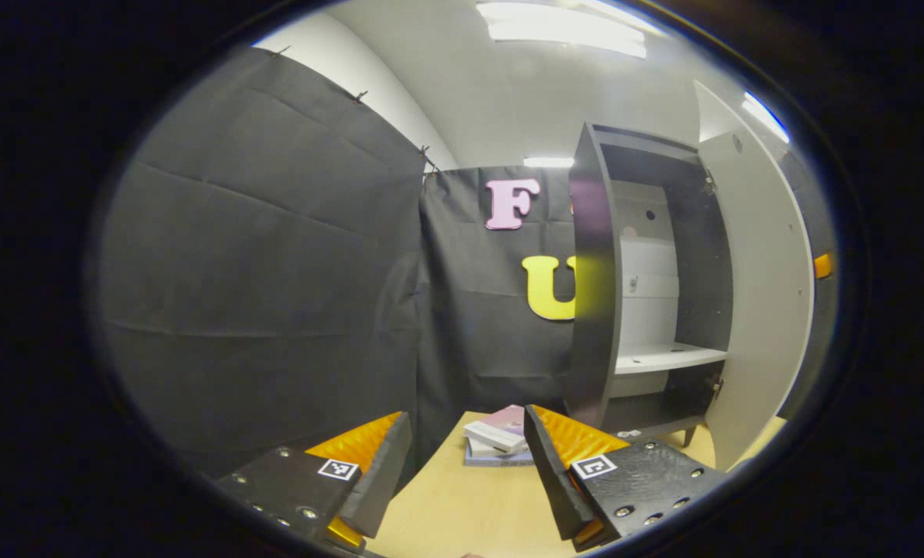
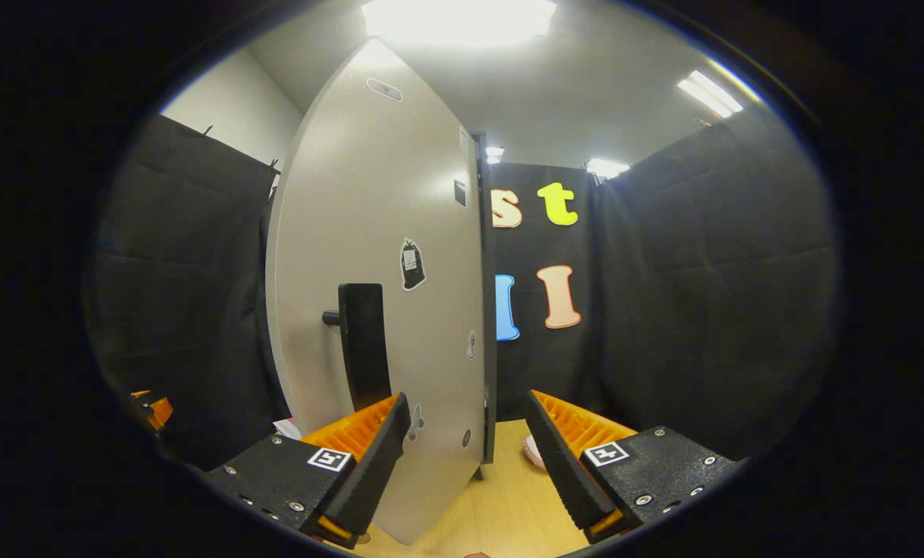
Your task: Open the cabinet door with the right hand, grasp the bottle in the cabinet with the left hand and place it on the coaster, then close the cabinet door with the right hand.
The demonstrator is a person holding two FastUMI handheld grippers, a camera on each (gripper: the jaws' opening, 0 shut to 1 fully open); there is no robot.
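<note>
Cabinet (image 1: 648, 271) stands on the wooden table (image 1: 462, 504) with its door (image 1: 764, 310) swung wide open, showing a white shelf (image 1: 667, 358) and a dark lower compartment. No bottle can be made out inside from the left gripper view, and I cannot tell where it is. Left gripper (image 1: 466, 457) hovers over the table with its jaws open and nothing between them. A small stack of books (image 1: 497, 443) lies on the table just beyond its fingers, near the cabinet's foot. Right gripper (image 2: 466, 449) hangs close to the door's outer face, jaws open and empty, with the black handle (image 2: 363, 345) just above its left finger. Stickers (image 2: 412, 265) dot the door.
</note>
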